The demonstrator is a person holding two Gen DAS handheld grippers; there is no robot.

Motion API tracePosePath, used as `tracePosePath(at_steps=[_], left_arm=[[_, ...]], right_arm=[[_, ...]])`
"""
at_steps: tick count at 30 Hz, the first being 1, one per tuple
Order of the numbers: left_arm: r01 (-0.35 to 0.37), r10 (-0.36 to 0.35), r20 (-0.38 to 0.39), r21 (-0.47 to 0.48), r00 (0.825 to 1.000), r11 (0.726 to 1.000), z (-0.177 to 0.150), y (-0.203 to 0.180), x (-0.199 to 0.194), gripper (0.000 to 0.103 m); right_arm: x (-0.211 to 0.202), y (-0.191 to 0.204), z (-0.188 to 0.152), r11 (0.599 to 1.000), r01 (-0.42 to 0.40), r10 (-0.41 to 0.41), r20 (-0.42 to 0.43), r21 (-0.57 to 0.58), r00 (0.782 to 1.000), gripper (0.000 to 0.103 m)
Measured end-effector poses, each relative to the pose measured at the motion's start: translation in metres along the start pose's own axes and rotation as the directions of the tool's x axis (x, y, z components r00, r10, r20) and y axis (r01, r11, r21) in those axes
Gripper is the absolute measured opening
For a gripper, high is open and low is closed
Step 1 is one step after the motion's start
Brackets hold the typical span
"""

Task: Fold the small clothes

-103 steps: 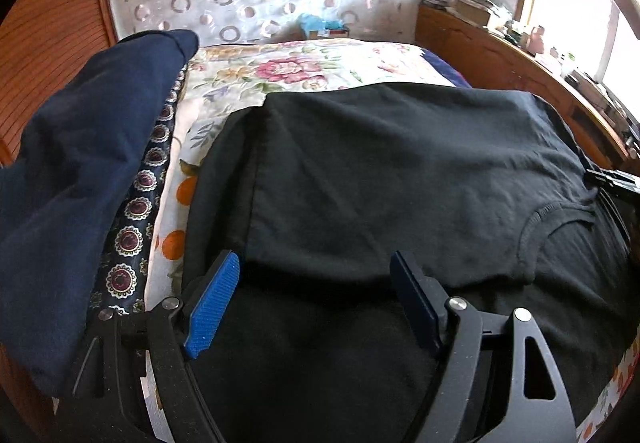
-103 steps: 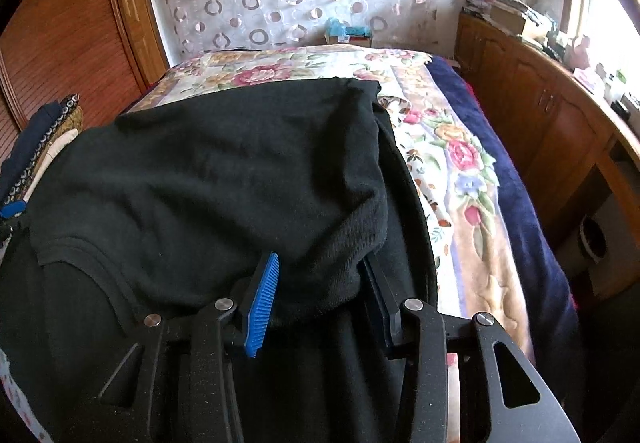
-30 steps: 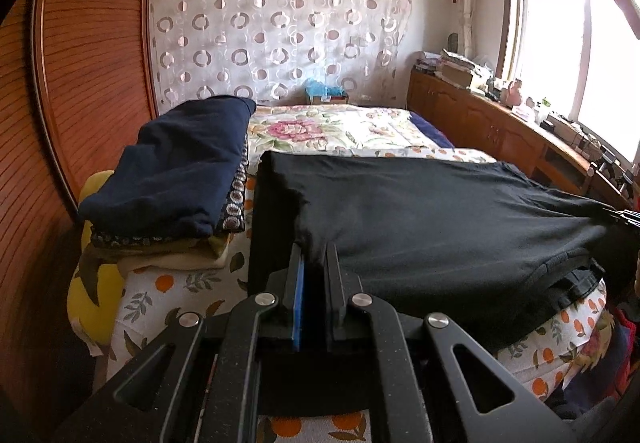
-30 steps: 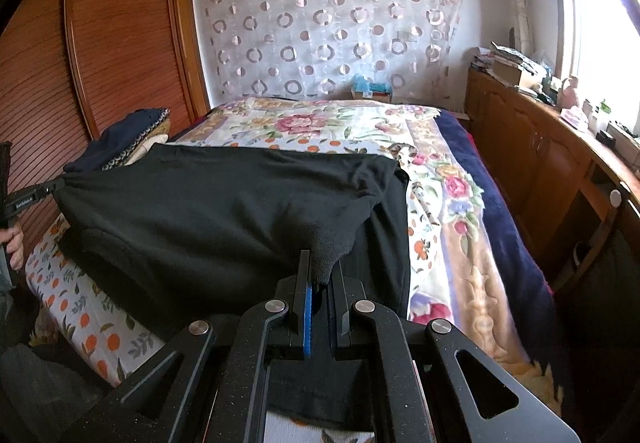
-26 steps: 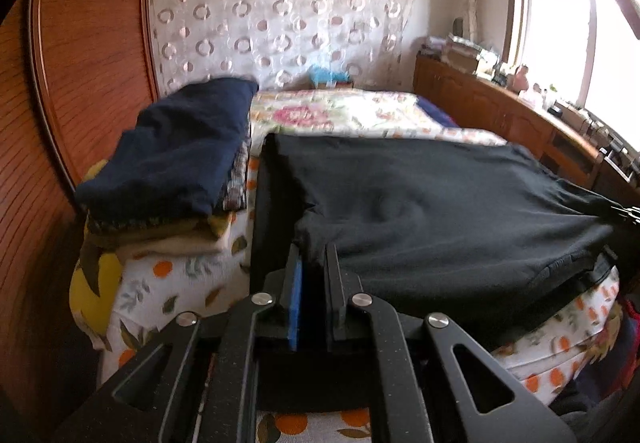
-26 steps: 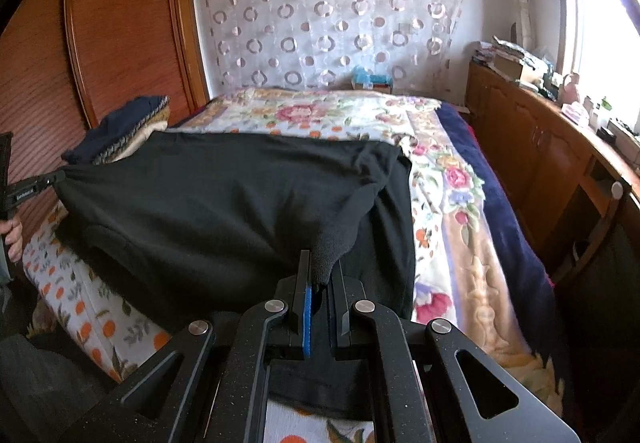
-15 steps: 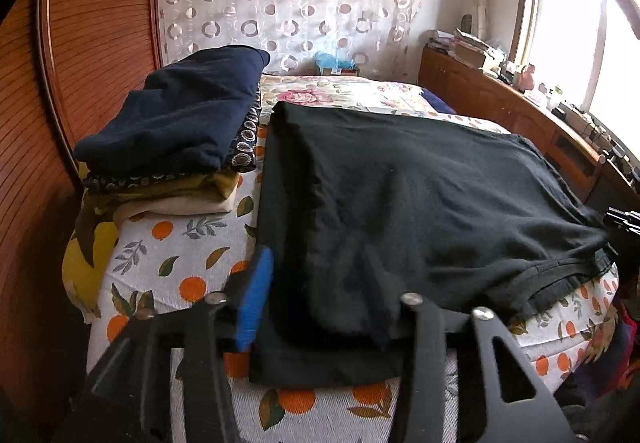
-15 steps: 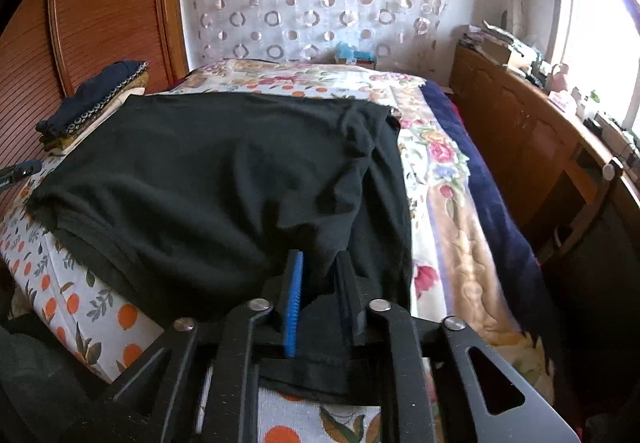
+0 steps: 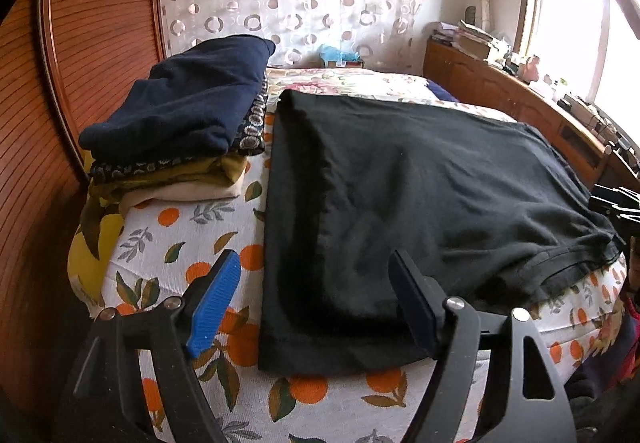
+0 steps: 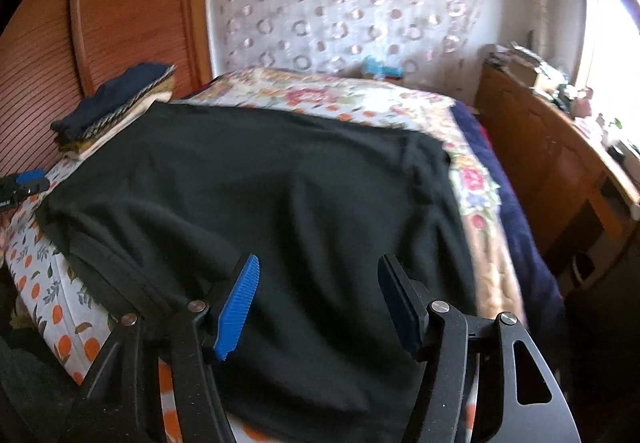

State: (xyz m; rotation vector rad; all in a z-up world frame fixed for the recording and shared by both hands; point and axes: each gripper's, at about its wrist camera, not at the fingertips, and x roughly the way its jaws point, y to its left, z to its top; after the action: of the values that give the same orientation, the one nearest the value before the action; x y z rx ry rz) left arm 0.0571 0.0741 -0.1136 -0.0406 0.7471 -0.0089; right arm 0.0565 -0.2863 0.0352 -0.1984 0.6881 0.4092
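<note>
A black garment (image 9: 404, 195) lies folded and flat on the bed, its near edge reaching the mattress front. My left gripper (image 9: 316, 291) hovers over its near left corner; the jaws are opening, and the blue pads do not touch the cloth beneath them. In the right wrist view the same black garment (image 10: 280, 203) spreads across the bed. My right gripper (image 10: 320, 295) is above its near right part, jaws opening, pads clear of the fabric. The left gripper's tip (image 10: 24, 181) shows at the far left edge there.
A stack of folded clothes (image 9: 180, 131) topped by a navy piece sits at the bed's left, against the wooden wardrobe (image 9: 80, 63). The bed (image 9: 180, 243) has an orange-print sheet. A wooden sideboard (image 10: 560, 171) with clutter runs along the right under the window.
Both grippers were shut on the black garment's near corners a second ago; both have let go and their jaws have spread. The garment has dropped flat onto the bed. The right gripper view shifted sideways.
</note>
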Motion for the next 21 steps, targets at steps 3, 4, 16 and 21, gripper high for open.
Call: tracePosePath(at_steps=[3, 4, 16, 21], left_arm=[[-0.004, 0.004, -0.008, -0.001, 1.000, 1.000, -0.003, 0.002, 0.002, 0.077], [-0.005, 0.005, -0.010, -0.002, 1.000, 1.000, -0.004, 0.003, 0.003, 0.077], [0.009, -0.010, -0.011, -0.040, 1.000, 0.999, -0.013, 0.020, 0.000, 0.077], [0.034, -0.034, -0.013, -0.028, 0.999, 0.999, -0.014, 0.017, 0.002, 0.068]], right_arm=[[0.022, 0.005, 0.004, 0.999, -0.028, 0.027, -0.035, -0.021, 0.999, 0.064], [0.028, 0.008, 0.005, 0.999, -0.031, 0.030, -0.046, -0.028, 0.998, 0.064], [0.054, 0.002, 0.008, 0.996, -0.093, 0.092, -0.082, -0.001, 0.992, 0.070], [0.052, 0.011, 0.005, 0.997, -0.073, 0.070, -0.090, -0.027, 0.993, 0.073]])
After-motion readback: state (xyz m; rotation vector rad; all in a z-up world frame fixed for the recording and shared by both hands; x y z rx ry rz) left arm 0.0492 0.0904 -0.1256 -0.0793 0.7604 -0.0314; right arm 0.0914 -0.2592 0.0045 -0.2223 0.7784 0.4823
